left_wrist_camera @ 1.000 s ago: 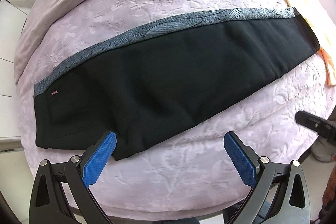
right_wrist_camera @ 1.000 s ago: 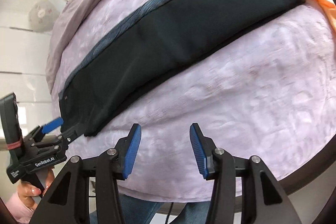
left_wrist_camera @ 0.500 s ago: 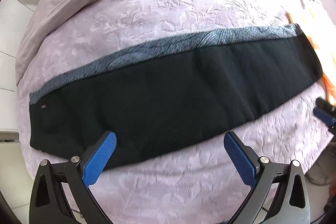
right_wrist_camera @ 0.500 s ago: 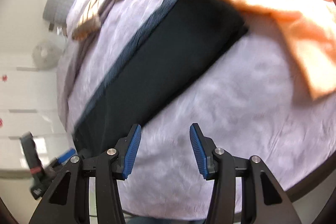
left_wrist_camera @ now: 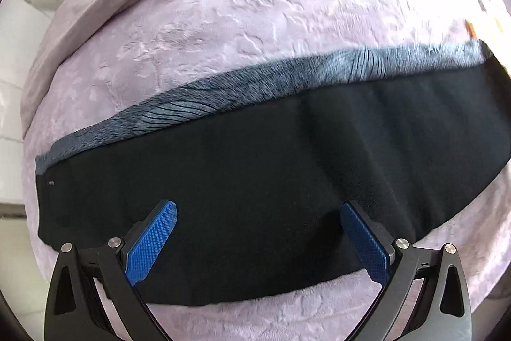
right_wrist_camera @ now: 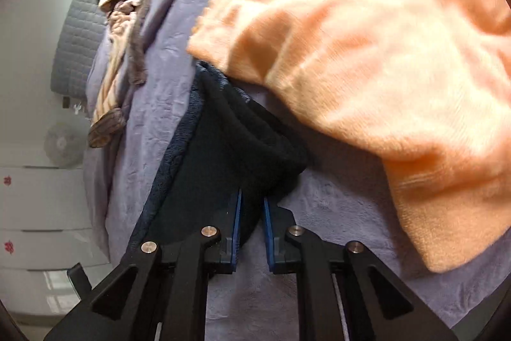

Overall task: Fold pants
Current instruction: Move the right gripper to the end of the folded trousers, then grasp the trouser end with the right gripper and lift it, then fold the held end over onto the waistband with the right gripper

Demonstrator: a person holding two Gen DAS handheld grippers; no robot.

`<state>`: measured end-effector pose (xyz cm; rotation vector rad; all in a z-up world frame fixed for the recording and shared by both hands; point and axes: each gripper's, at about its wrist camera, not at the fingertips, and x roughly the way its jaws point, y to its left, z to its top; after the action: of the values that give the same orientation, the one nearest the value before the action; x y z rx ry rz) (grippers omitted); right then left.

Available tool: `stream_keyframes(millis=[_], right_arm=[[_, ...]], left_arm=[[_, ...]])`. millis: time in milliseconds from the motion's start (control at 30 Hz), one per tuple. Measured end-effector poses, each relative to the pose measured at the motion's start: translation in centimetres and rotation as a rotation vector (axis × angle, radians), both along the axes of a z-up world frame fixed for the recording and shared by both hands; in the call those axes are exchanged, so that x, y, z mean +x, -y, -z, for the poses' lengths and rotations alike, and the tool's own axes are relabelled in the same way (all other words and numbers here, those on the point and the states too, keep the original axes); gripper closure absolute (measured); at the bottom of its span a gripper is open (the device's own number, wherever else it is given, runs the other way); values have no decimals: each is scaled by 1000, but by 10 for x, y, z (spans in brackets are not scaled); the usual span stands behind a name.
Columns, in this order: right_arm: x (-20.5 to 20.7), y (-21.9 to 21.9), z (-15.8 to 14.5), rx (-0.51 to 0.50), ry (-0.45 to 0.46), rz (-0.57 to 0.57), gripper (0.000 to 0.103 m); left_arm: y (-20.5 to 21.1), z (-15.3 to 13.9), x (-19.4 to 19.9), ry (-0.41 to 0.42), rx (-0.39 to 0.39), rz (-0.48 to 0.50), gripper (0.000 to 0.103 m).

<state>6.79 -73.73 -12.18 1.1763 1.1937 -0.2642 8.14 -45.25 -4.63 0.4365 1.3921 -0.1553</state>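
Closest to me, the right hand-held gripper (right_wrist_camera: 252, 229) has its blue pads drawn close together on the hem end of the pants (right_wrist_camera: 230, 155), pinching a bunched fold of dark cloth between them. The left hand-held gripper (left_wrist_camera: 258, 240) hangs spread wide over the near edge of the same pants (left_wrist_camera: 271, 181), gripping nothing, its two blue pads (left_wrist_camera: 151, 240) straddling the black fabric toward the waist end.

The pants lie flat on the lilac bed (left_wrist_camera: 255, 21), already doubled leg on leg, their long axis running left to right across in front of the person, with the grey patterned stripe (left_wrist_camera: 287, 79) along the far edge. So the hem belongs to the right hand and the waist to the left; the next fold, I would guess, carries the hem along that axis toward the waist.

Beyond the hem an orange blanket (right_wrist_camera: 367, 53) overlaps the bed just beside the trouser end, and could snag on the lift.

A second ago the right gripper was spread and clear of the cloth; now it has closed on the hem. The left one has moved in over the fabric.
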Motion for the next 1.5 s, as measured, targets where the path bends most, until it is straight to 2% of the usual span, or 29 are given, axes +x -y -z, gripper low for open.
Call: stream_keyframes(millis=[67, 167, 233, 300, 367, 533, 667, 733, 833, 900, 967, 1000, 1033, 1100, 1200, 1267, 1367, 1433, 1500], right_arm=[[-9, 4, 1, -21, -17, -1, 89], [-19, 11, 24, 99, -34, 74, 85], [-23, 10, 24, 143, 6, 95, 71], [-25, 5, 19, 165, 42, 76, 62], [-23, -1, 20, 188, 56, 63, 62], [-21, -8, 34, 185, 47, 96, 62], [-20, -10, 43, 174, 78, 112, 62], [-18, -11, 44, 178, 128, 129, 62], [-9, -12, 38, 213, 249, 151, 60], [0, -14, 35, 197, 282, 128, 60], [7, -15, 43, 186, 217, 105, 60], [8, -15, 50, 191, 182, 109, 64], [9, -15, 55, 201, 169, 121, 76], [7, -13, 55, 232, 190, 145, 87], [6, -13, 40, 268, 286, 143, 89], [10, -16, 27, 270, 332, 121, 89], [16, -19, 17, 271, 366, 106, 89], [19, -22, 13, 268, 376, 95, 89], [25, -30, 12, 244, 349, 35, 89]], left_arm=[[0, 16, -2, -25, 10, -2, 0], [-1, 19, 1, -32, -5, -24, 0], [-1, 18, 0, -31, -6, -18, 0], [-1, 18, 0, -28, -4, -10, 0], [0, 18, 0, -27, 0, -4, 0], [2, 18, -2, -24, -4, -12, 0], [1, 20, -3, -18, -7, -9, 0], [-1, 22, -3, -19, -11, -9, 0], [-4, 22, -2, -31, -24, -16, 0], [-4, 19, -1, -37, -28, -20, 0], [-5, 7, -1, -25, -37, -23, 12], [-5, 1, -2, -25, -43, -25, 22], [-4, -4, -1, -26, -54, -32, 23], [-3, -22, 0, 1, -108, -43, 23], [19, -38, 2, 77, -151, 0, 23], [39, -30, 2, 74, -175, 26, 23], [71, 11, -5, -16, -189, 69, 23], [78, 32, -13, 4, -151, 68, 23], [77, 35, -15, 20, -152, 67, 23]])
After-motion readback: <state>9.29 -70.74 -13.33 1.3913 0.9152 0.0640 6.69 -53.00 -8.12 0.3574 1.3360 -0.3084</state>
